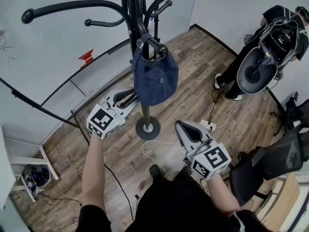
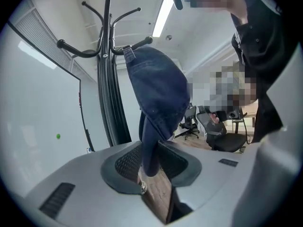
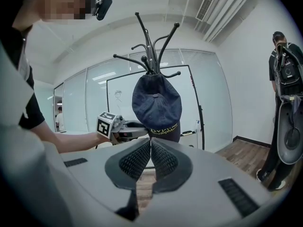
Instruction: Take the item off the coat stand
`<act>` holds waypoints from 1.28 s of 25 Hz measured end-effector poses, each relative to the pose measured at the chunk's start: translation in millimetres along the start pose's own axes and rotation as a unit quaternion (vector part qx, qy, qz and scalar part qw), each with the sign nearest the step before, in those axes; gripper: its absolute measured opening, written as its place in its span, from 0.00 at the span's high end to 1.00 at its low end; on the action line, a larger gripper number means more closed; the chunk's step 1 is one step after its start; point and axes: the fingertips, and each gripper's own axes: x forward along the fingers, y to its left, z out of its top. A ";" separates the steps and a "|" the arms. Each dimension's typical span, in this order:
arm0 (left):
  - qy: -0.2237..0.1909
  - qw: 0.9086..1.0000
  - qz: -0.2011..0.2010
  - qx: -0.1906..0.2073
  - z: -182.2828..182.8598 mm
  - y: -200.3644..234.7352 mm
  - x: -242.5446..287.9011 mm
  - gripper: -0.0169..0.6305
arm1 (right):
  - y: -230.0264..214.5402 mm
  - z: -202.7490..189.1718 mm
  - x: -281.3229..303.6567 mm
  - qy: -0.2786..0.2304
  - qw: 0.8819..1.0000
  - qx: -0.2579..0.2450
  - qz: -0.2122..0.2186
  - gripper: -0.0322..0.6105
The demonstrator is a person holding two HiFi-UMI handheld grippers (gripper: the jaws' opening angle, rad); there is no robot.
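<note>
Head view, at its left, has the left gripper (image 1: 129,98) with its ribbed dark pads pinched on the curved brim of the floppy navy fabric cap (image 1: 155,79). That cap hangs by its back strap from a knob-tipped hook of the black metal coat stand (image 1: 146,111), whose round disc base sits on the wood-plank floor (image 1: 188,64). Further right, the right gripper (image 1: 181,126) sits well apart from the cap, its textured jaws pressed together on nothing.

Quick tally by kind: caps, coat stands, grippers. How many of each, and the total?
cap: 1
coat stand: 1
grippers: 2 (left gripper, right gripper)
total: 4
</note>
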 end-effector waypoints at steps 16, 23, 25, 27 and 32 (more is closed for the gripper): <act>-0.012 0.999 -0.047 -0.013 8.4 -21.9 3.4 0.91 | -0.6 1.4 -2.3 -0.006 1.000 0.004 -0.001 0.90; -0.006 0.999 -0.041 0.019 15.3 -26.7 5.7 0.93 | -0.4 0.6 -6.9 -0.006 1.000 0.006 -0.005 0.90; -0.002 0.999 -0.039 0.031 16.3 -28.2 5.6 0.93 | -0.5 0.5 -7.7 -0.008 1.000 0.008 -0.005 0.90; 0.001 0.999 -0.036 0.041 17.1 -29.1 5.6 0.93 | -0.2 0.6 -8.1 -0.009 1.000 0.009 -0.005 0.90; 0.000 0.998 -0.027 0.064 24.9 -33.7 3.6 0.93 | 3.7 0.9 -11.3 -0.012 1.000 0.012 -0.002 0.90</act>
